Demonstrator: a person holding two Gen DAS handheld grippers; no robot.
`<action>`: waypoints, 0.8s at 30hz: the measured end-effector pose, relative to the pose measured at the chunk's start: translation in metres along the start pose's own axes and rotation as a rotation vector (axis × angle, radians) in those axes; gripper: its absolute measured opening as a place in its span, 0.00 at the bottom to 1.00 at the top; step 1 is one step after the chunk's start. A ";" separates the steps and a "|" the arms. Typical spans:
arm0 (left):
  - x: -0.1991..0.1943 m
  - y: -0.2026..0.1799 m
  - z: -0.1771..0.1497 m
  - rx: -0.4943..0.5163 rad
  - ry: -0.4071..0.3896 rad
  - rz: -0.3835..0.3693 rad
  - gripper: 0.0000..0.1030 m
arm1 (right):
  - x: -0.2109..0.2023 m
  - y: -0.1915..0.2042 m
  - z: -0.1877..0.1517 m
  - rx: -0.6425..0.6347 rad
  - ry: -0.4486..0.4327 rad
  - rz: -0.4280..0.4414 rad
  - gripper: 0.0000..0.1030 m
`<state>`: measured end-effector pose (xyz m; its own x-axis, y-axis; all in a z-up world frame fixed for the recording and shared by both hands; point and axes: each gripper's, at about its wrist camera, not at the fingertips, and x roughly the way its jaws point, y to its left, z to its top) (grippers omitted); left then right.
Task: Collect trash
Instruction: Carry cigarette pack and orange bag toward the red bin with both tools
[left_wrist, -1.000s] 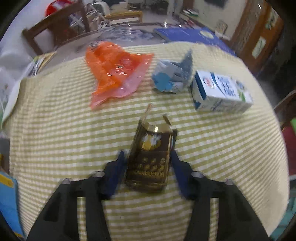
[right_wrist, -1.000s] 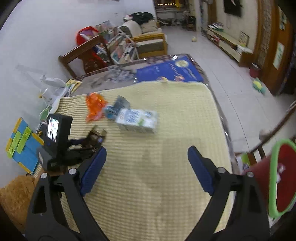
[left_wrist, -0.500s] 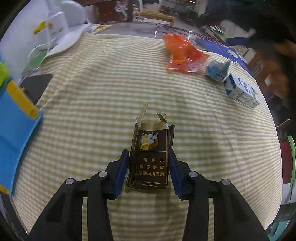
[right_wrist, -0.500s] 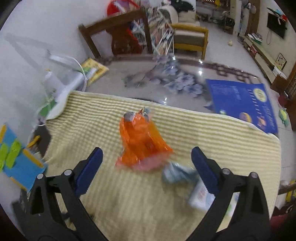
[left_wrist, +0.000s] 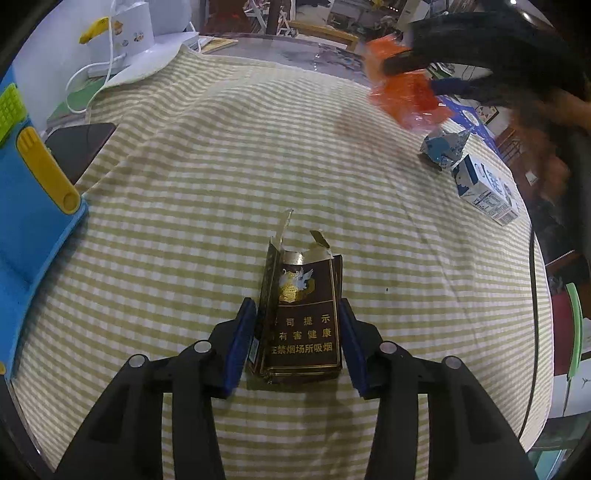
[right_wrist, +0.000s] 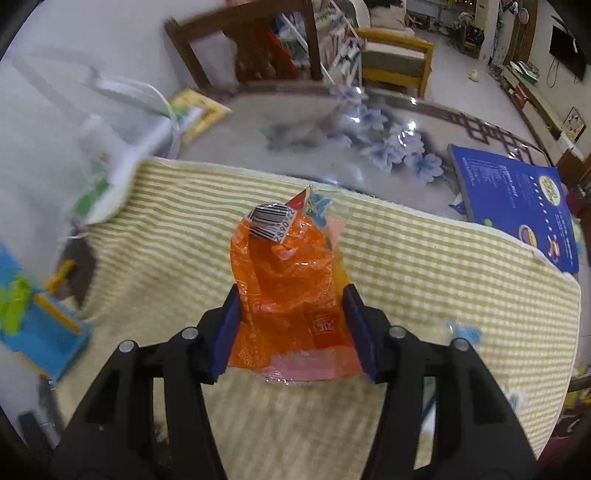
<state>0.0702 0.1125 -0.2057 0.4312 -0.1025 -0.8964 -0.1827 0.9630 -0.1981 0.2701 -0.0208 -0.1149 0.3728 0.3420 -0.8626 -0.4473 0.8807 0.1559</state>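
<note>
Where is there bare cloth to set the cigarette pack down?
Open checked cloth lies between the cigarette pack, the blue toy board and the orange wrapper. It is crowded by the crumpled blue wrapper and milk carton.

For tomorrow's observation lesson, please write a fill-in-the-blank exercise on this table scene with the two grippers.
1. The left gripper clamps a dark brown ____ pack.
2. The right gripper brackets a crinkled ____ plastic wrapper.
3. The blue-and-white milk carton lies on a yellow-and-white ____ cloth.

Missing words: cigarette; orange; checked
</note>
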 end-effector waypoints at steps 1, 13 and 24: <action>-0.001 -0.001 0.001 -0.002 -0.005 0.000 0.41 | -0.017 -0.002 -0.011 0.007 -0.017 0.021 0.52; -0.027 -0.045 0.017 0.042 -0.079 0.008 0.40 | -0.117 -0.035 -0.117 0.152 -0.126 -0.003 0.52; -0.071 -0.094 0.018 0.089 -0.171 -0.010 0.41 | -0.164 -0.048 -0.170 0.202 -0.217 -0.089 0.52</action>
<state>0.0724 0.0335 -0.1164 0.5776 -0.0756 -0.8128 -0.1020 0.9812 -0.1638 0.0920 -0.1748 -0.0626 0.5781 0.3035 -0.7575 -0.2426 0.9502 0.1956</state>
